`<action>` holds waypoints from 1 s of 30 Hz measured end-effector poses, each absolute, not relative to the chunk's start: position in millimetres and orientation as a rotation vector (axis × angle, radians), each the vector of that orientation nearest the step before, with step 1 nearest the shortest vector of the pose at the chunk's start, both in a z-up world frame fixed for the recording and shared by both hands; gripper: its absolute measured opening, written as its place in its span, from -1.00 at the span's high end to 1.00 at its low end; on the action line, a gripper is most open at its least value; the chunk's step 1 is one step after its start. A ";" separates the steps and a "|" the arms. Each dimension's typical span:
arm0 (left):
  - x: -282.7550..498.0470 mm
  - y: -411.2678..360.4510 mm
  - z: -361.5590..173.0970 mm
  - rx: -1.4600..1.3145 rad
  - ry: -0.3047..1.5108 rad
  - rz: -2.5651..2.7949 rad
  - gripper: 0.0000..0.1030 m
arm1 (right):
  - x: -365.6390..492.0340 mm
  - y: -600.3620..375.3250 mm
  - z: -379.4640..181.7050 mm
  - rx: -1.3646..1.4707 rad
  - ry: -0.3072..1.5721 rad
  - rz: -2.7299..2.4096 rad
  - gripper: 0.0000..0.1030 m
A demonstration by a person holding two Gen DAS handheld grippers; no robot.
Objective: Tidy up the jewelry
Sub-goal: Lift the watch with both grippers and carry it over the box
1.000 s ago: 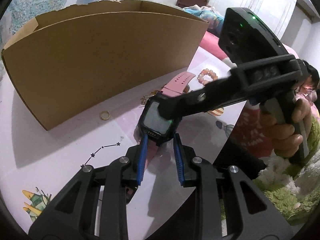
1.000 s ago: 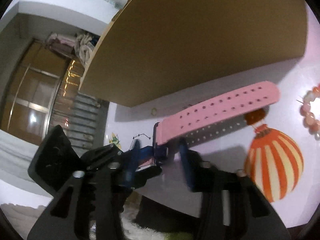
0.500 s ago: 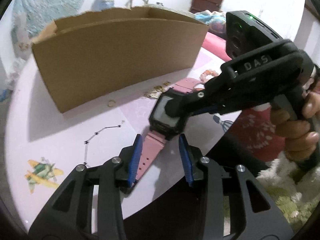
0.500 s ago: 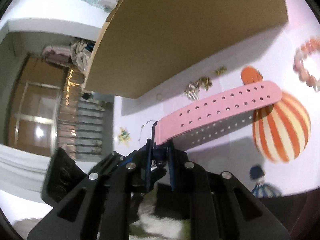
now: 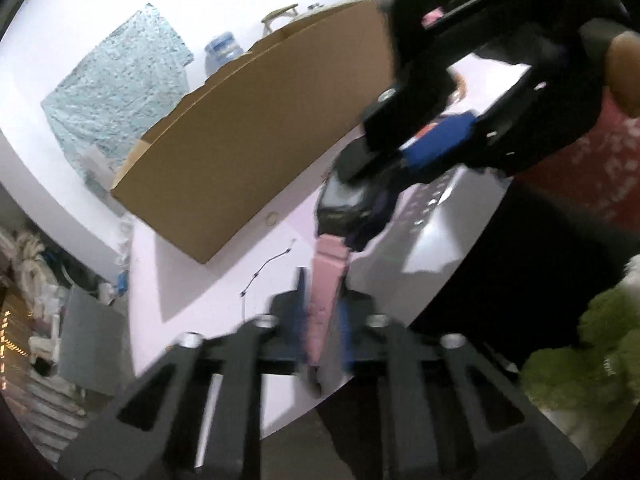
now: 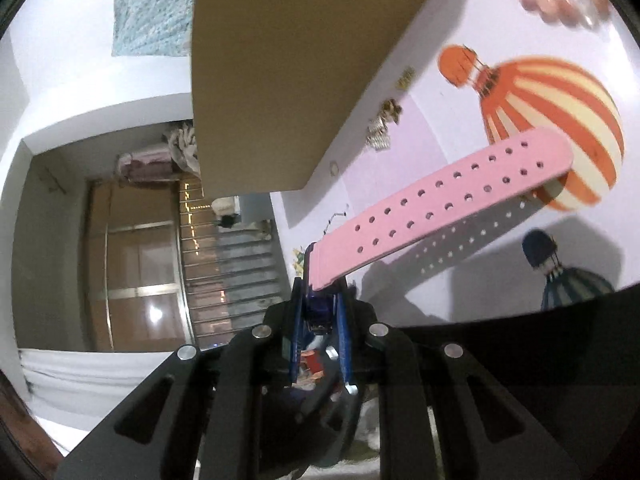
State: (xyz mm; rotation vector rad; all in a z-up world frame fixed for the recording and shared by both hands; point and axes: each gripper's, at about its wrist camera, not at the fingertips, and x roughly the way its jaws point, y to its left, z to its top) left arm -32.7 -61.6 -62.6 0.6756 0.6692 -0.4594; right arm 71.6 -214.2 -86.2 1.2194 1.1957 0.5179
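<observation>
Box (image 5: 256, 136) sits far left on the table (image 5: 192, 280), open top, a small ring (image 5: 272, 218) just beside its base. Left gripper (image 5: 320, 312) now has its blue pads closed on the watch's lower pink strap – half a second ago those pads were spread with the strap lying loose between them. Watch (image 5: 348, 200) is off the table, held from both ends: right gripper (image 6: 318, 320) is clamped on the watch body, as before, the holed strap (image 6: 440, 204) sticking out over the balloon print. Both views are tilted and blurred – rig is mid-swing. Likely means a lift toward the box. Bead bracelet (image 6: 560, 0) and gold pieces (image 6: 384, 124) remain on the table, unsorted.
</observation>
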 end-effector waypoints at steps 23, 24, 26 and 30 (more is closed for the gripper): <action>6.5 -36.9 -59.7 0.513 0.929 -0.722 0.95 | 53.5 -189.3 -14.6 0.095 1.141 0.435 0.39; 6.6 -37.5 -59.8 0.516 0.928 -0.719 0.95 | 54.5 -184.3 -14.5 0.047 1.135 0.432 0.38; 8.6 -41.1 -60.0 0.514 0.930 -0.718 0.95 | 54.9 -176.7 -18.9 -0.056 1.133 0.435 0.38; 9.5 -41.0 -60.5 0.516 0.931 -0.716 0.95 | 60.7 -153.3 -37.9 -0.181 1.161 0.456 0.38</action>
